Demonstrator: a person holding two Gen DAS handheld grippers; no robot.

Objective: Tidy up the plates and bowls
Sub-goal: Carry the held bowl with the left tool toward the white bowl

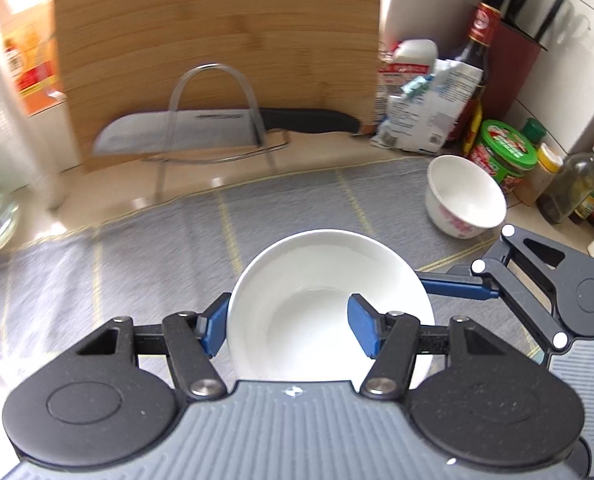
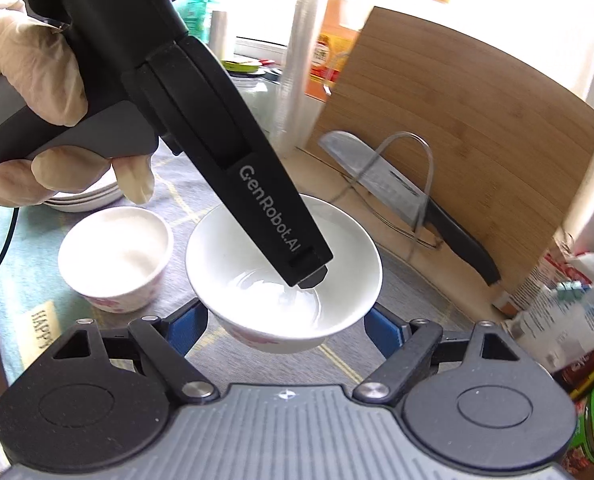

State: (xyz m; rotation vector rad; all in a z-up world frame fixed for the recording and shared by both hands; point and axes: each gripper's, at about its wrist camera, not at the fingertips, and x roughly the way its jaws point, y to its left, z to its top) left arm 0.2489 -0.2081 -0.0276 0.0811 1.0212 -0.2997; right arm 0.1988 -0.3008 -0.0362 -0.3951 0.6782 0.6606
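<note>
Gripping the left tool's black handle with a gloved hand (image 2: 29,68) at far left. Leaving a stack of white plates (image 2: 85,200) and, near it, a small white pink-flowered bowl (image 2: 115,256) resting on the grey checked cloth (image 1: 137,264) over the table. Clenching the left tongs (image 1: 287,330) on the wall of a wider white flowered bowl (image 2: 257,248) at centre, one blue pad inside, the other outside. Flanking that bowl's base with the right tongs (image 2: 287,326), pads apart; pressing or merely close, cannot tell. Showing, further right, a bamboo cutting board (image 2: 457,120) standing upright, with a grey-bladed, black-handled knife (image 2: 377,180) lying before it.
</note>
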